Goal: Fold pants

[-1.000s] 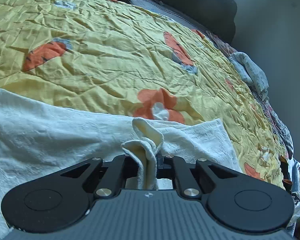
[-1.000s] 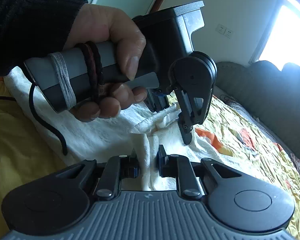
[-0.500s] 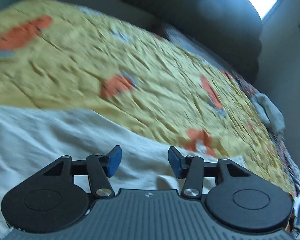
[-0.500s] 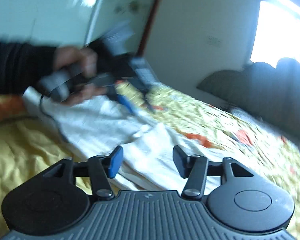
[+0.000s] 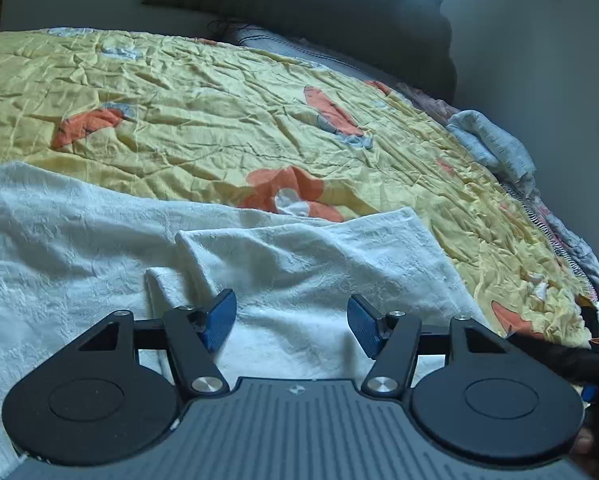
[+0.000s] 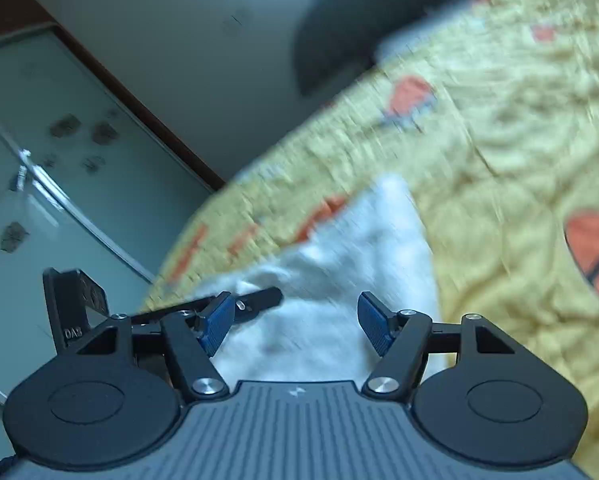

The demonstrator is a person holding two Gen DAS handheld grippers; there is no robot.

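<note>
The white textured pants [image 5: 99, 248] lie flat on the yellow flowered bedspread [image 5: 219, 112], with a folded layer [image 5: 319, 252] on top whose edges run up to a corner at the right. My left gripper [image 5: 291, 322] is open and empty, just above this folded layer. In the blurred right wrist view, my right gripper [image 6: 295, 322] is open and empty above a corner of the pants [image 6: 339, 264]. Part of the other gripper [image 6: 255, 300] shows behind its left finger.
A dark padded headboard [image 5: 319, 8] stands at the far side of the bed. A bundle of grey-blue clothes [image 5: 495, 144] lies along the bed's right edge next to the wall. A frosted glass door with a wooden frame [image 6: 59, 160] is at the left.
Both grippers opened and let go of the bunched pants fabric, which now lies flat as a folded layer. The right gripper swung away and its view is tilted and blurred.
</note>
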